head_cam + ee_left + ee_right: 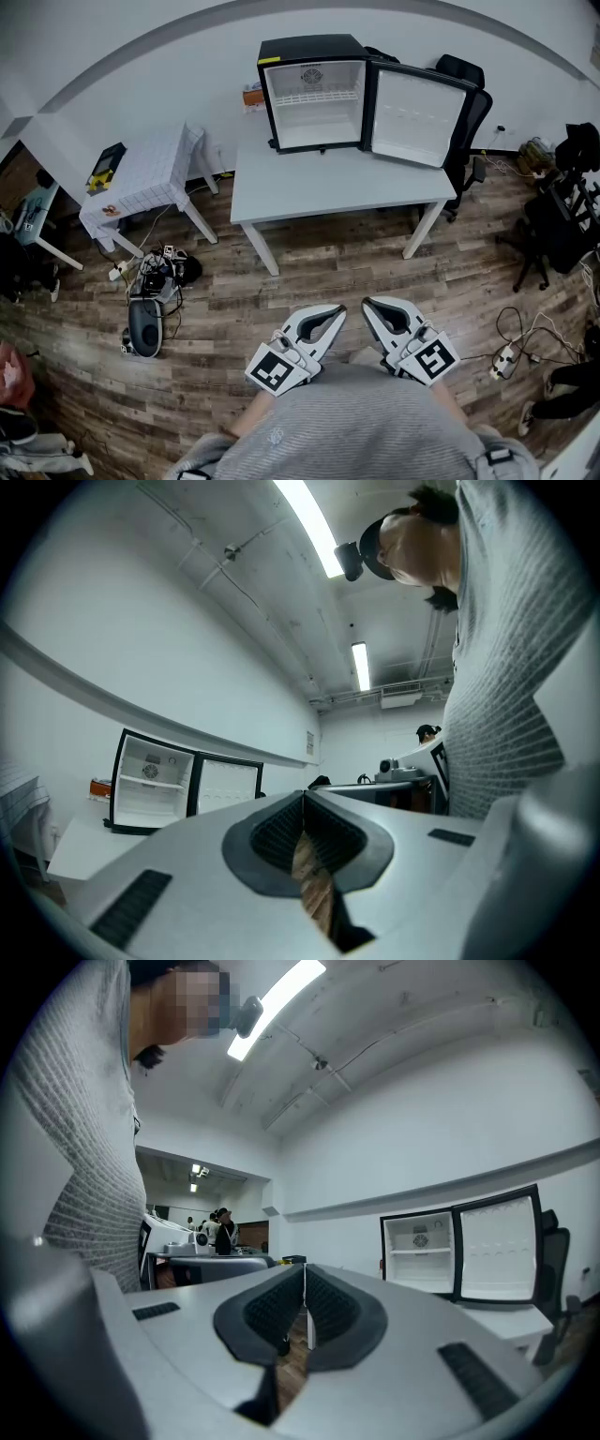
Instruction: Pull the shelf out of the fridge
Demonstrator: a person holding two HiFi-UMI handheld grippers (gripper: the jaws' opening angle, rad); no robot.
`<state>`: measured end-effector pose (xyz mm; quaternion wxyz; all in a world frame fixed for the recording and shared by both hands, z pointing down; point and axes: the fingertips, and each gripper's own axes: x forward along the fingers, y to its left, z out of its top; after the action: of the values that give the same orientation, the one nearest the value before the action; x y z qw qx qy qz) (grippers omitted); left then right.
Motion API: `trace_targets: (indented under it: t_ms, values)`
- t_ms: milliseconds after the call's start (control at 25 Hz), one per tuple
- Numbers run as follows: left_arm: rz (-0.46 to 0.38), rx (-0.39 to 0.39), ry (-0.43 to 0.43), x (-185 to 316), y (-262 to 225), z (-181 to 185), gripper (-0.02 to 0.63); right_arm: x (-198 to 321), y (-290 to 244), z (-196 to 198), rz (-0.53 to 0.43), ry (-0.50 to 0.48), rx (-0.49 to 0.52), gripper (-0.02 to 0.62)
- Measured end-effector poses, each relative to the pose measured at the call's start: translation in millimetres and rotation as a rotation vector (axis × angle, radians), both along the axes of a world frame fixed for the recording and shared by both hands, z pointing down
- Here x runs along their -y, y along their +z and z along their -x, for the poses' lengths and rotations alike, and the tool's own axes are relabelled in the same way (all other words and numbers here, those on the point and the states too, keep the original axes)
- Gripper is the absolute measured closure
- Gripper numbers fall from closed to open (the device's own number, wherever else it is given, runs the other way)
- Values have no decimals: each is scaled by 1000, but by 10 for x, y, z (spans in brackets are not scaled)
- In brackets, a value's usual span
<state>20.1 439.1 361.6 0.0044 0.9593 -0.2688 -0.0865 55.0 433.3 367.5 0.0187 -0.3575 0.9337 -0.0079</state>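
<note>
A small black fridge [312, 92] stands on a grey table [337, 183] with its door [417, 114] swung open to the right. Inside it a white wire shelf [313, 97] sits across the upper half. The same fridge [152, 794] shows far off in the left gripper view, and the fridge [422, 1252] also in the right gripper view. My left gripper [339, 311] and right gripper [367, 306] are held close to the person's body, well short of the table. Both are shut with nothing between their jaws.
A small white side table [145, 178] stands left of the grey table, with cables and a grey device [145, 326] on the wooden floor below it. A black office chair [469, 103] stands behind the fridge door. More chairs and cables [553, 225] crowd the right side.
</note>
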Motion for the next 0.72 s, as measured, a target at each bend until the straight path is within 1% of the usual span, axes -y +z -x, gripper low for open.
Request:
trace_targets:
  t_ms: [240,720]
  values:
    - [9,1,-4,37,31,52,595,27,19,60,2,-8,-8,581]
    - [2,0,8,175,-3,126,595,170,-8,152,-8,-5,-19,581]
